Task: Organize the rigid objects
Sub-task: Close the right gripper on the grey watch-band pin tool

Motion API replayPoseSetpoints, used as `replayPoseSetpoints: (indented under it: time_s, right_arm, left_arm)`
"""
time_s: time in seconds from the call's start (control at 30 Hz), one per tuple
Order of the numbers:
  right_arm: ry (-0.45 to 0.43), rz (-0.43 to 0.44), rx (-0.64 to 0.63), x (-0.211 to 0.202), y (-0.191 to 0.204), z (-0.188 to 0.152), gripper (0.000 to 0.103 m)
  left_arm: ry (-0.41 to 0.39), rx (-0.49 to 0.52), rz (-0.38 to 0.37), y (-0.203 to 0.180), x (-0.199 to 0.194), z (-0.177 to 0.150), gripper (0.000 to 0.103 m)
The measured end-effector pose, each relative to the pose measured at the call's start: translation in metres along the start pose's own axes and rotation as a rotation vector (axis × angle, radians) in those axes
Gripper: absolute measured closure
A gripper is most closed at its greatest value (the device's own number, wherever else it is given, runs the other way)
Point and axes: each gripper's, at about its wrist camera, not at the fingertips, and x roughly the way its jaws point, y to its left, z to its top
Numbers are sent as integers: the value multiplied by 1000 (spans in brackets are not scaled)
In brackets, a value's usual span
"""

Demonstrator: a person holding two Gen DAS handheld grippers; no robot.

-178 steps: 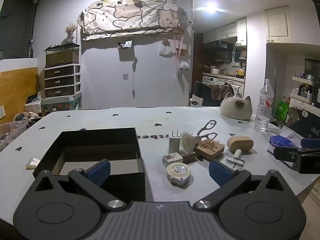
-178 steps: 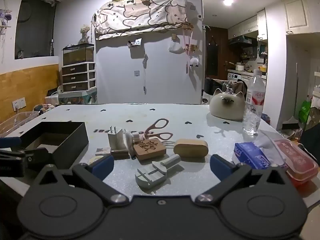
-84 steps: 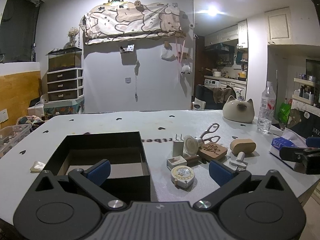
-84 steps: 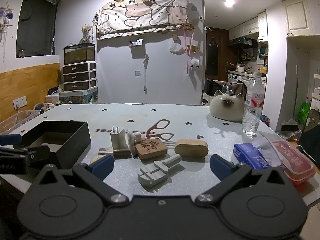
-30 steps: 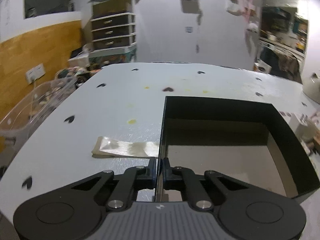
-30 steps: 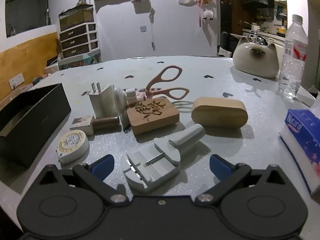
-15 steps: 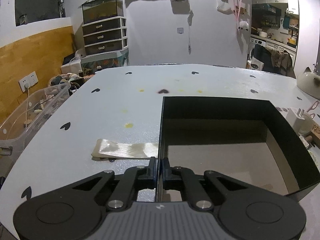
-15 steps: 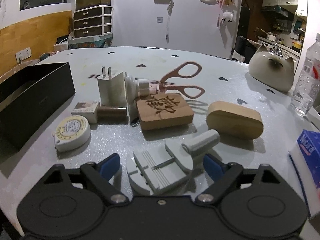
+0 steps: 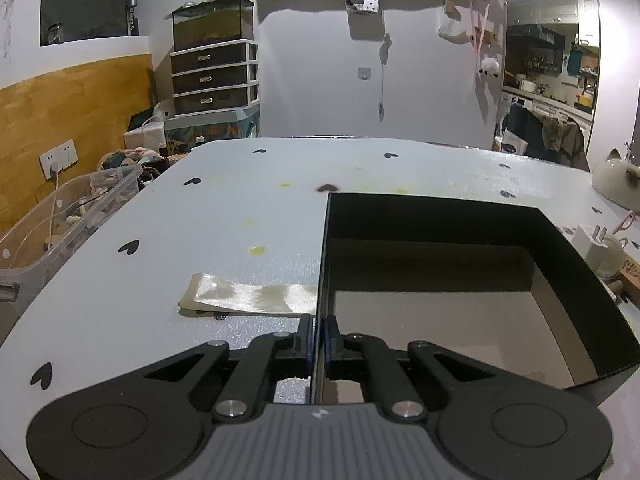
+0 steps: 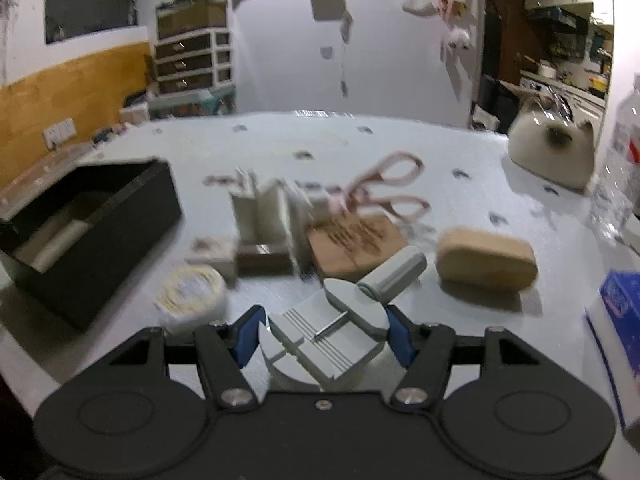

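Note:
My left gripper (image 9: 316, 334) is shut on the left wall of the open black box (image 9: 572, 264), which stands on the grey table and looks empty. My right gripper (image 10: 322, 334) is shut on a grey plastic tool (image 10: 332, 332) with a cylindrical handle, held just above the table. Beyond it lie a round tape measure (image 10: 190, 290), a white plug adapter (image 10: 258, 216), a carved wooden block (image 10: 354, 242), pink scissors (image 10: 384, 190) and an oval wooden case (image 10: 486, 262). The black box (image 10: 88, 232) shows at the left of the right wrist view.
A pale ribbon strip (image 9: 248, 300) lies left of the box. A cat-shaped ceramic (image 10: 552, 152), a water bottle (image 10: 620, 168) and a blue tissue pack (image 10: 622, 320) stand at the right. A clear plastic bin (image 9: 56, 224) sits off the table's left edge.
My right gripper has closed its fingers onto the grey tool and the view has shifted with motion blur. My left gripper stays shut on the box wall, with its view raised slightly.

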Motion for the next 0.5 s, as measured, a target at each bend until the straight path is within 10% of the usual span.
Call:
replayPoseSetpoints:
  time_s: [0.5]
  right_arm:
    - [-41,555,-393,34,140,108,38]
  left_arm:
    - [-44,-65,-80,4,1,-2,100]
